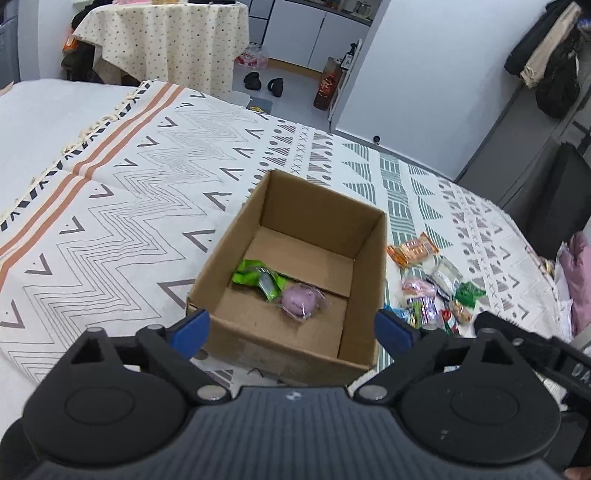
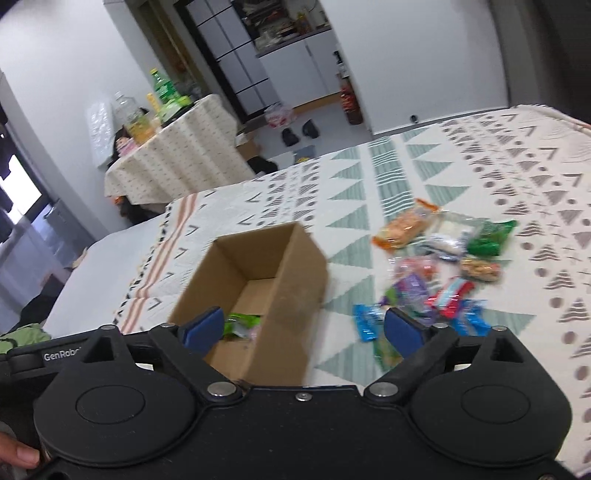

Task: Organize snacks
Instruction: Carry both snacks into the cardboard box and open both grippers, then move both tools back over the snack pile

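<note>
An open cardboard box point(image 1: 365, 295) stands on the patterned bedspread. Inside lie a green packet point(image 1: 258, 277) and a purple round snack point(image 1: 301, 301) in clear wrap. My left gripper point(image 1: 291, 330) is open, hovering above the box's near edge with nothing between its blue pads. To the right of the box lies a heap of snacks point(image 1: 432, 295), with an orange packet point(image 1: 412, 251) at its far end. In the right wrist view the box point(image 2: 288, 306) sits left of centre and the snack heap point(image 2: 443, 266) to its right. My right gripper point(image 2: 303, 330) is open and empty, above the box's near right corner.
The bedspread point(image 1: 129, 206) covers a wide bed. Beyond it stand a small table with a dotted cloth point(image 1: 166, 40), white cabinets point(image 1: 310, 33), shoes on the floor point(image 1: 264, 83) and a dark bottle point(image 1: 327, 88). Clothes hang at the far right point(image 1: 550, 59). A fingertip shows at the lower left point(image 2: 18, 458).
</note>
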`<state>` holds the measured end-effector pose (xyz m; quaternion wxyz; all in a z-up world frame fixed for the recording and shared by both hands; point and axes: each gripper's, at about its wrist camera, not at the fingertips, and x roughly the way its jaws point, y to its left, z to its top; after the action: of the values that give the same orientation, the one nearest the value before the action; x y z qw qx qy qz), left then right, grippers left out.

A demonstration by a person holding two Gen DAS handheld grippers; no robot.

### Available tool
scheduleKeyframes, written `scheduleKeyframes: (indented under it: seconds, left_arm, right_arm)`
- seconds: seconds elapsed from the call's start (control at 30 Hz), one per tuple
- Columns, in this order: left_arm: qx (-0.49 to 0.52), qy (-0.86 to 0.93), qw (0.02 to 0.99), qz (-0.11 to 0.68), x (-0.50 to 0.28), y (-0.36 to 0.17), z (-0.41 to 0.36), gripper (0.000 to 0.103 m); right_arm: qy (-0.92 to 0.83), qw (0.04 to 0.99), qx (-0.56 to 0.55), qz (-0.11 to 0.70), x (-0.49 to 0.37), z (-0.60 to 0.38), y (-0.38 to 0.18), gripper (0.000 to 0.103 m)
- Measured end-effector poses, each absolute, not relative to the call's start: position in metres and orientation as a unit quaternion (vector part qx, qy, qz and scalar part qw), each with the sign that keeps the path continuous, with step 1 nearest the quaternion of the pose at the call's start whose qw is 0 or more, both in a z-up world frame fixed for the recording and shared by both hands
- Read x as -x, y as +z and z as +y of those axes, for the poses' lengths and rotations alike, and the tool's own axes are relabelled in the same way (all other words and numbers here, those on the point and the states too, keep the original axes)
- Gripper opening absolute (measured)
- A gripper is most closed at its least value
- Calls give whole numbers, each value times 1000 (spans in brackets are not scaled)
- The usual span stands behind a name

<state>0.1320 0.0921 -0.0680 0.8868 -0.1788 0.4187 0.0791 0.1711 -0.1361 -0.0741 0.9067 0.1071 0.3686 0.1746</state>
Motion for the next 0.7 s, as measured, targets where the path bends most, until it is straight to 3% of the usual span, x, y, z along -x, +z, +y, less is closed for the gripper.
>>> scheduleKeyframes:
  seconds: [0.07, 0.7]
  left_arm:
    - [173, 74, 887, 421, -131, -68, 84, 103]
    - [135, 49, 897, 418, -127, -50, 13, 103]
  right_arm:
    - [166, 913, -104, 359, -167, -146, -71, 103]
    - [129, 939, -64, 311, -141, -205, -54, 103]
